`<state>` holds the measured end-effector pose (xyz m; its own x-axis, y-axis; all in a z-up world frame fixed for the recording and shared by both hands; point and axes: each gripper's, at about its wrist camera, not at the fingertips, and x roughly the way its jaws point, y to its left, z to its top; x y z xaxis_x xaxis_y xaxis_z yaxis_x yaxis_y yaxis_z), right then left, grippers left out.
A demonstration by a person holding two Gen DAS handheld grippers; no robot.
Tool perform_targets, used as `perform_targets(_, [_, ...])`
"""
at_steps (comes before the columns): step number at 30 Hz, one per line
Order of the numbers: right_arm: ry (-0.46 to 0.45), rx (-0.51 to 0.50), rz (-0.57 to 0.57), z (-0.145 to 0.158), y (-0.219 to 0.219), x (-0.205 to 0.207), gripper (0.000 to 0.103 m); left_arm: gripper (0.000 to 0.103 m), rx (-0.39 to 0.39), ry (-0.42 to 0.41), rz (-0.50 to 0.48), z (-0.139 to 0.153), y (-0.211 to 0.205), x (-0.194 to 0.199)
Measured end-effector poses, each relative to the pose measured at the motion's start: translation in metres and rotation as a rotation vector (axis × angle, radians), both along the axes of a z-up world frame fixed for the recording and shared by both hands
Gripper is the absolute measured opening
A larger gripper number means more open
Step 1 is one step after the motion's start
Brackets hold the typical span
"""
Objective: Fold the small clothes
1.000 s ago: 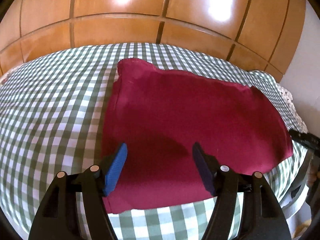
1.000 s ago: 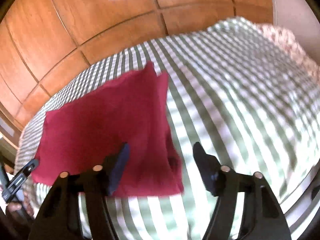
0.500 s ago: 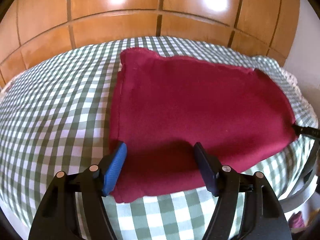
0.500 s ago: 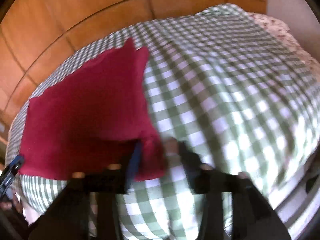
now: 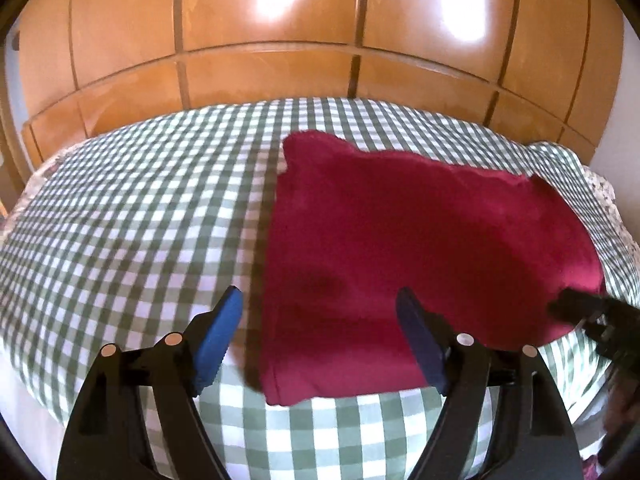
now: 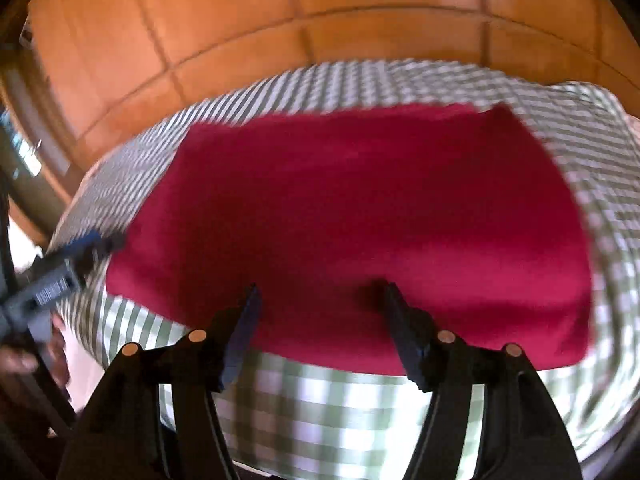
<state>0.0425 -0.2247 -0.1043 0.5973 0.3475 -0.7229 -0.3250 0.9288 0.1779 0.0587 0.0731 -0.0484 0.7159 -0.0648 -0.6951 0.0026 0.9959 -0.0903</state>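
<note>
A dark red folded garment [image 5: 420, 256] lies flat on the green-and-white checked cloth [image 5: 132, 220]. It also shows in the right wrist view [image 6: 360, 216], blurred. My left gripper [image 5: 320, 320] is open and empty, hovering over the garment's near left corner. My right gripper [image 6: 320, 304] is open and empty, just above the garment's near edge. The right gripper's tip [image 5: 576, 308] shows at the garment's right edge in the left wrist view. The left gripper [image 6: 80, 250] shows at the garment's left edge in the right wrist view.
Wooden panelled cupboard doors [image 5: 280, 40] stand right behind the covered surface. A patterned cloth edge [image 5: 604, 192] shows at the far right. The checked cloth drops off at the near edge [image 5: 360, 432].
My right gripper swung left from the garment's right corner to face its near edge, and its jaws stand open. My left gripper shifted left, now straddling the garment's left edge.
</note>
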Motion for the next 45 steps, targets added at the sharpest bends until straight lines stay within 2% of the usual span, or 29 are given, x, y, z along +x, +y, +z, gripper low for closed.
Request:
perform_targets(3, [-0.001,-0.056,0.004,-0.016,0.009,0.001,0.068,0.078,0.003,-0.010,0.011,0.003,0.005,0.003])
perform_targets(14, [-0.011,-0.027,0.008,-0.017,0.005,-0.001,0.069,0.078,0.018,-0.016,0.016,0.006,0.015,0.021])
perform_targets(22, [-0.009,-0.025,0.012,-0.018,0.002,0.001,0.071,0.078,-0.010,0.003,0.038,0.007,0.030,0.050])
perform_targets(30, [-0.006,-0.024,0.012,-0.019,0.005,0.003,0.073,0.078,0.016,-0.022,0.052,0.013,0.033,0.082])
perform_targets(33, [-0.004,-0.024,0.017,-0.019,0.005,0.003,0.073,0.078,0.019,0.011,0.064,0.005,0.032,0.105])
perform_targets(37, [0.016,-0.017,0.040,-0.016,0.003,0.005,0.073,0.076,0.024,0.168,0.101,-0.041,0.036,0.142])
perform_targets(39, [0.046,0.009,0.062,-0.009,-0.002,0.008,0.072,0.079,-0.043,0.168,0.115,-0.052,0.044,0.144])
perform_targets(41, [0.062,0.066,0.058,0.001,-0.015,0.012,0.070,0.079,-0.057,0.166,0.117,-0.052,0.048,0.143])
perform_targets(43, [0.026,0.109,0.004,0.017,-0.038,0.016,0.071,0.079,-0.044,0.158,0.109,-0.050,0.048,0.142])
perform_targets(45, [-0.005,0.137,-0.098,0.029,-0.070,0.024,0.071,0.079,-0.054,0.156,0.117,-0.047,0.053,0.140])
